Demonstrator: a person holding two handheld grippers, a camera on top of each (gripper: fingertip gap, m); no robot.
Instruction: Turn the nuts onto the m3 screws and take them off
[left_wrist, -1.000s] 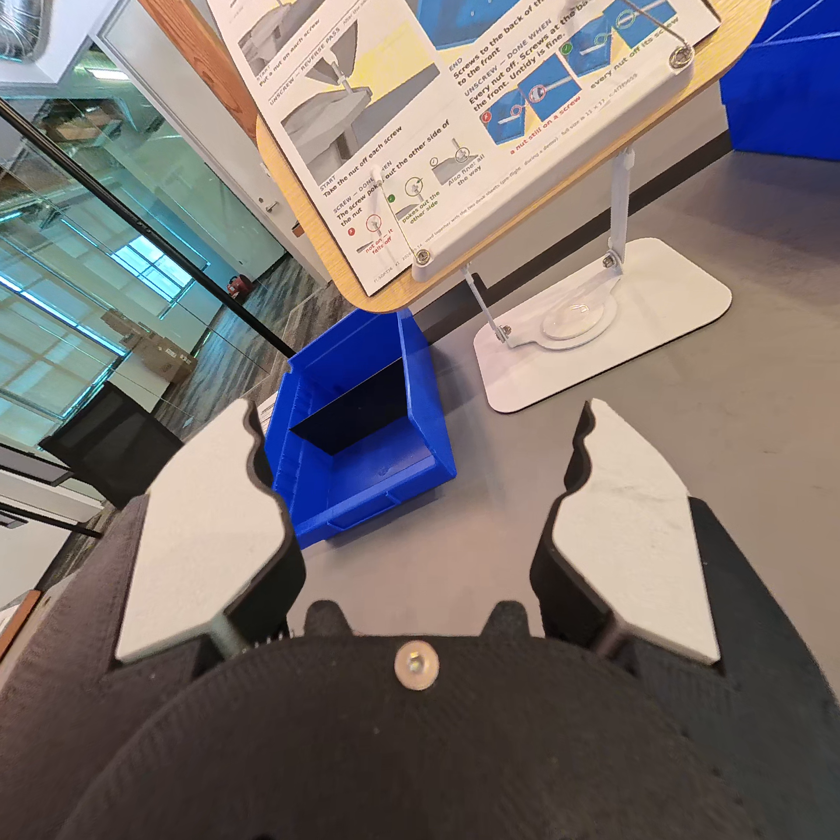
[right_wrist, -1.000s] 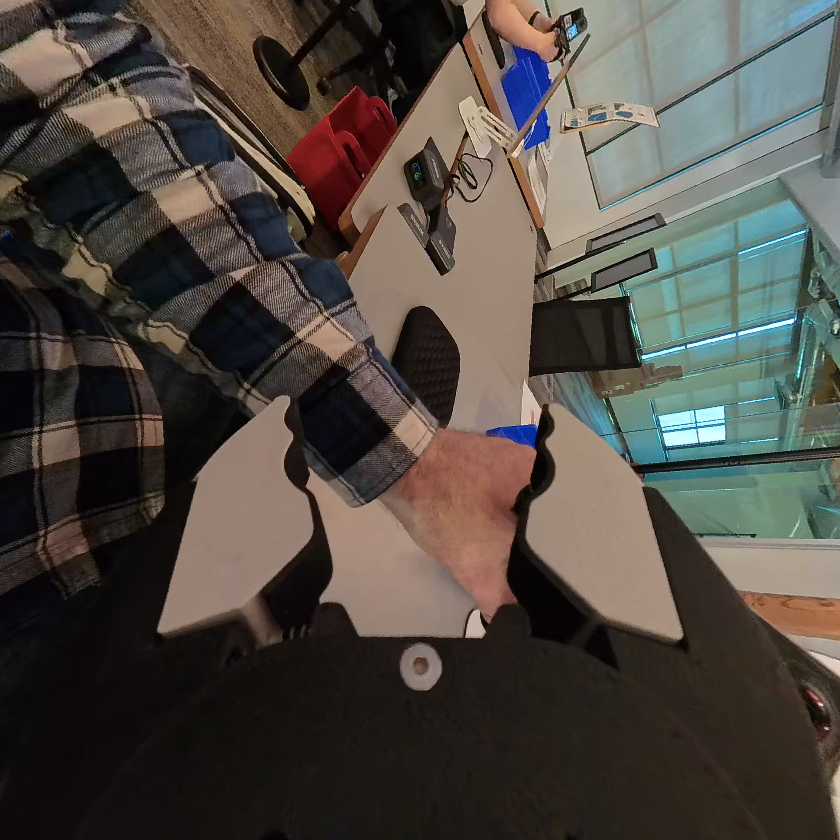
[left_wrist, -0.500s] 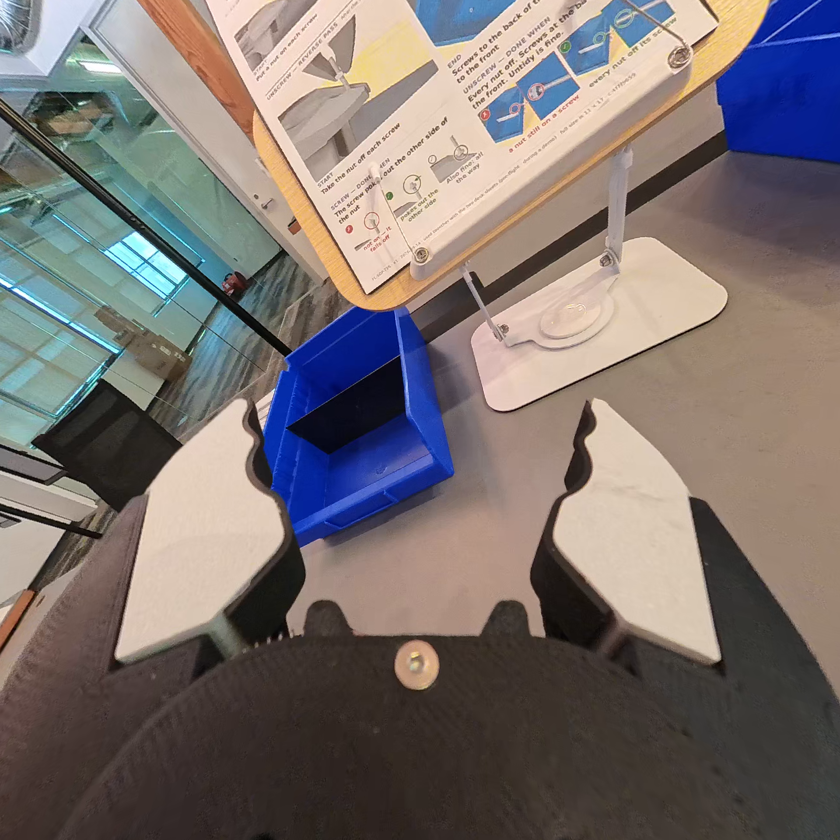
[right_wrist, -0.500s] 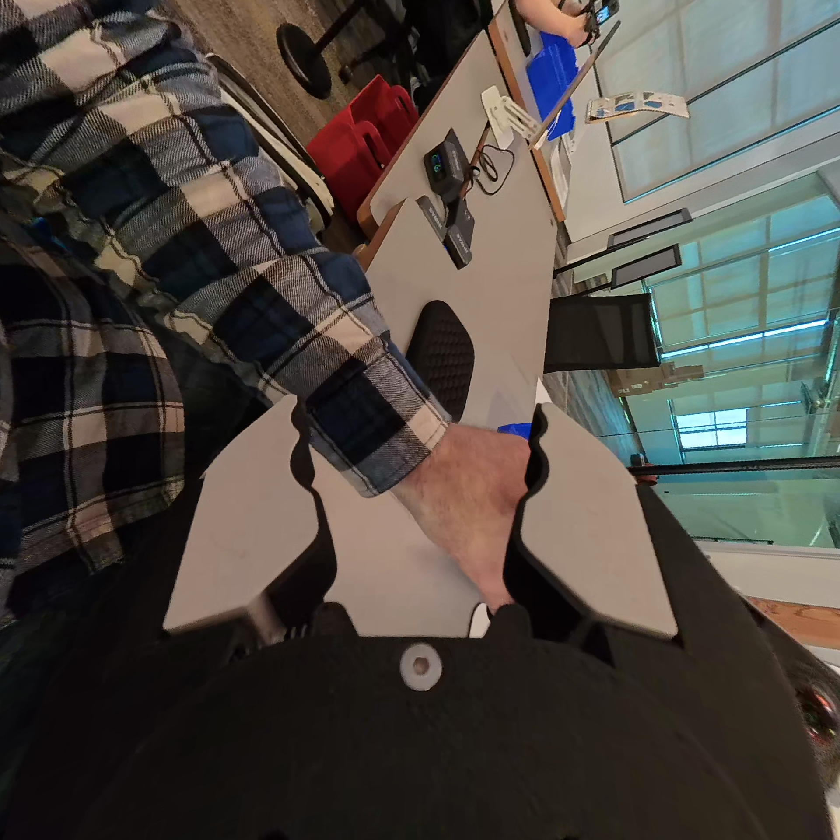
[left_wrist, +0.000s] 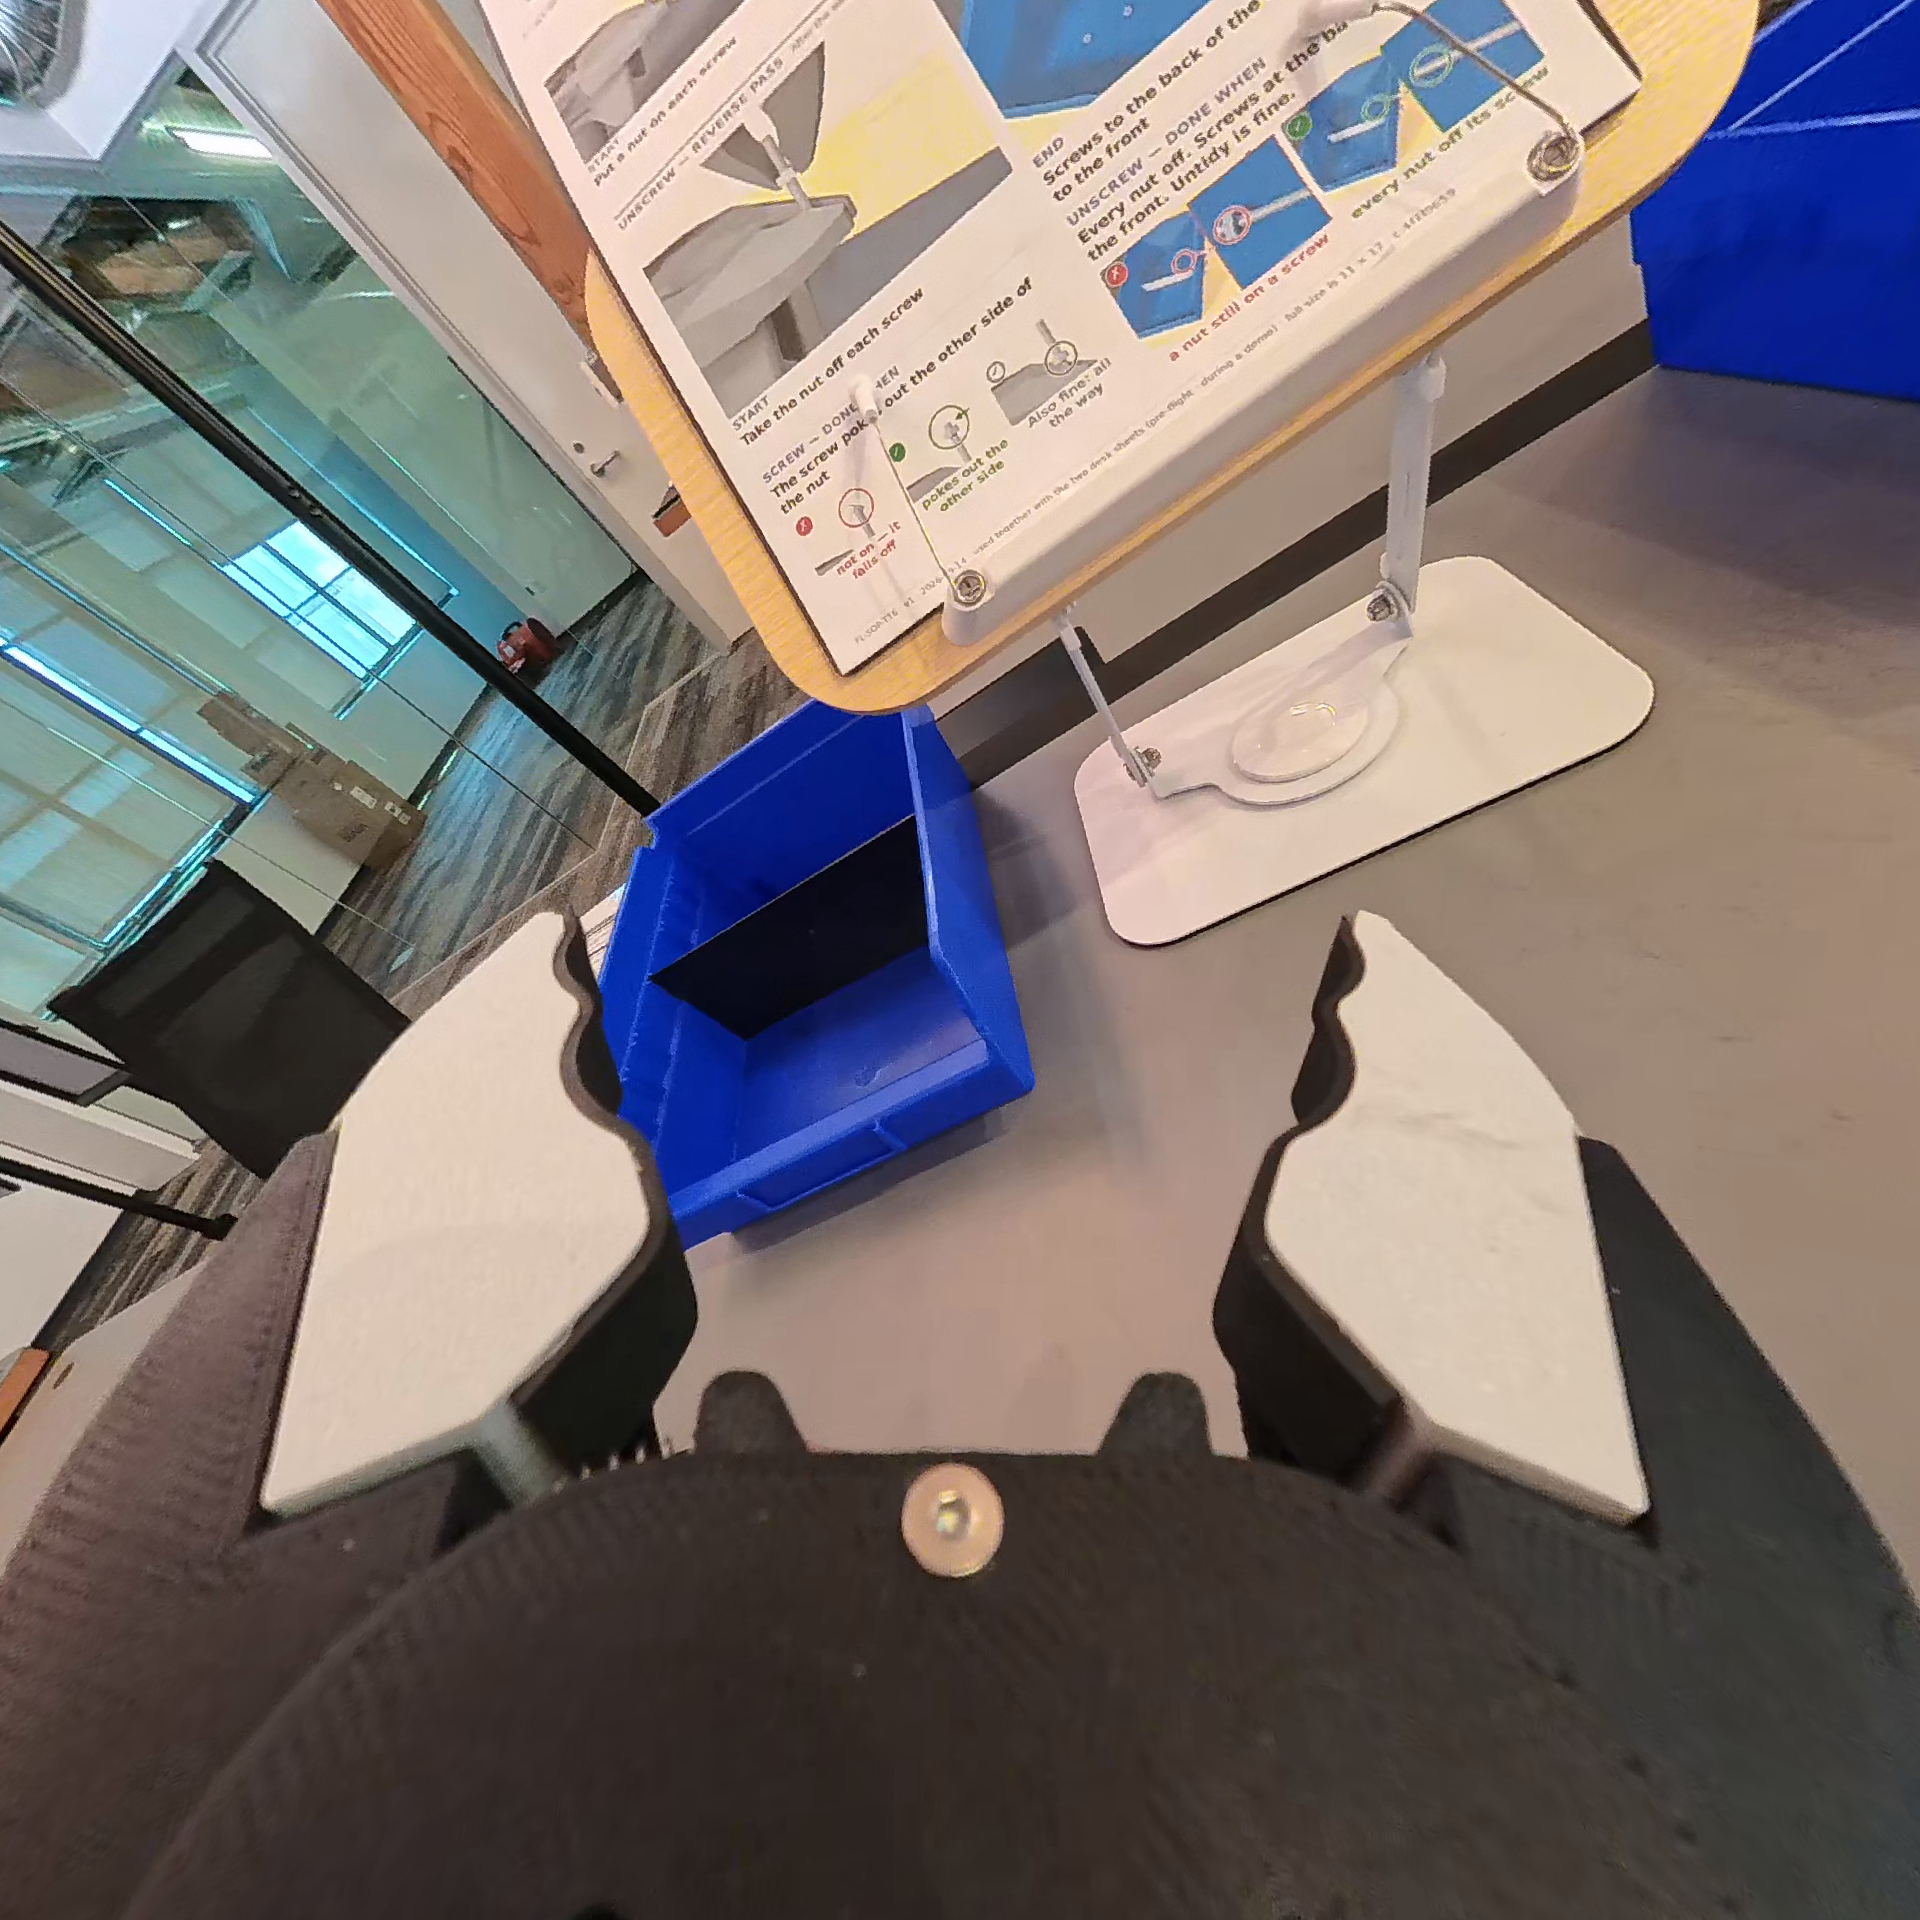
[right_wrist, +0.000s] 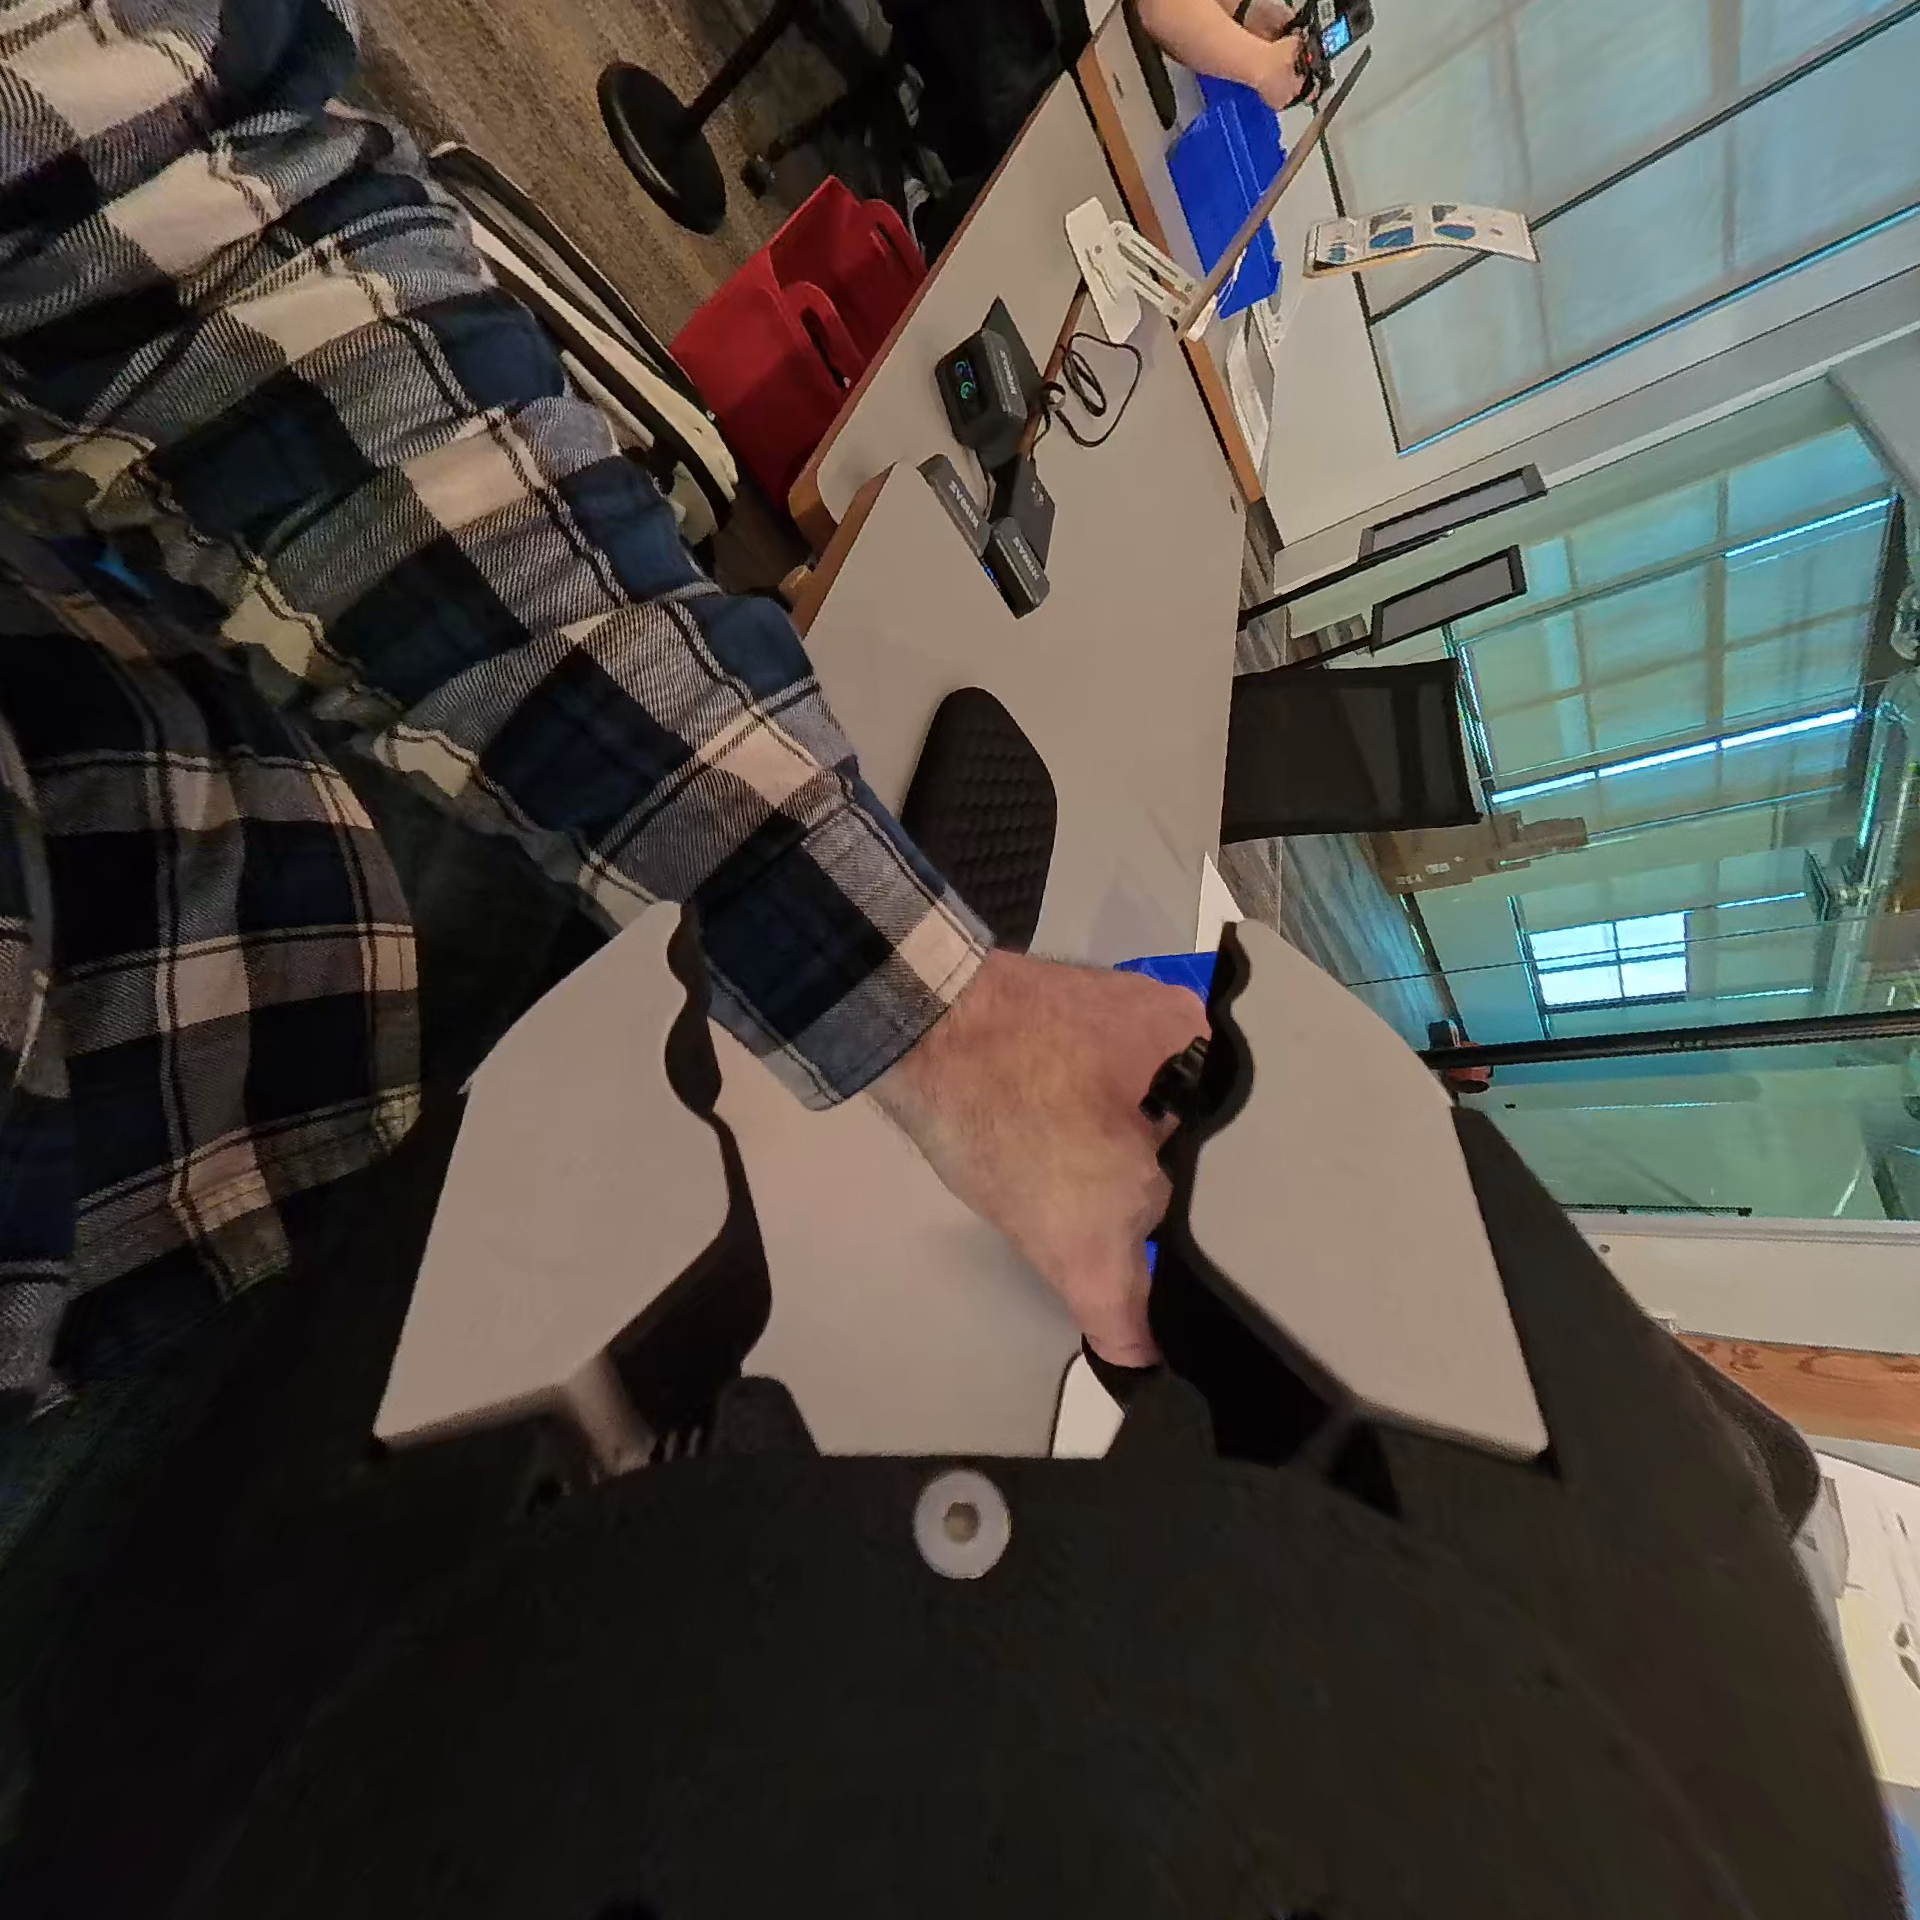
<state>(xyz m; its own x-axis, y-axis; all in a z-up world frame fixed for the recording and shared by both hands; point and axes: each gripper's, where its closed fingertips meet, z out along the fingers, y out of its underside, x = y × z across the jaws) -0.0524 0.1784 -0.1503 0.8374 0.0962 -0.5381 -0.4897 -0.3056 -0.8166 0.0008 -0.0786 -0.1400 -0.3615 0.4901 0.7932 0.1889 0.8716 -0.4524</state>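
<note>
Here the blue bin (left_wrist: 821, 997), glossy plastic with a dark flat divider, sits on the matte grey worktop (left_wrist: 1558, 1039). Little has shifted around it. Just near it, the left tool (left_wrist: 956, 1049) gapes wide, empty. The right tool (right_wrist: 966, 1039), open, frames a hand (right_wrist: 1049, 1132).

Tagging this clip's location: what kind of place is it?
Likely an office workspace set up for bench trials: glass partition walls, long grey tables with small electronic devices, and a blue parts bin beside an illustrated instruction sheet on a white stand.
</note>
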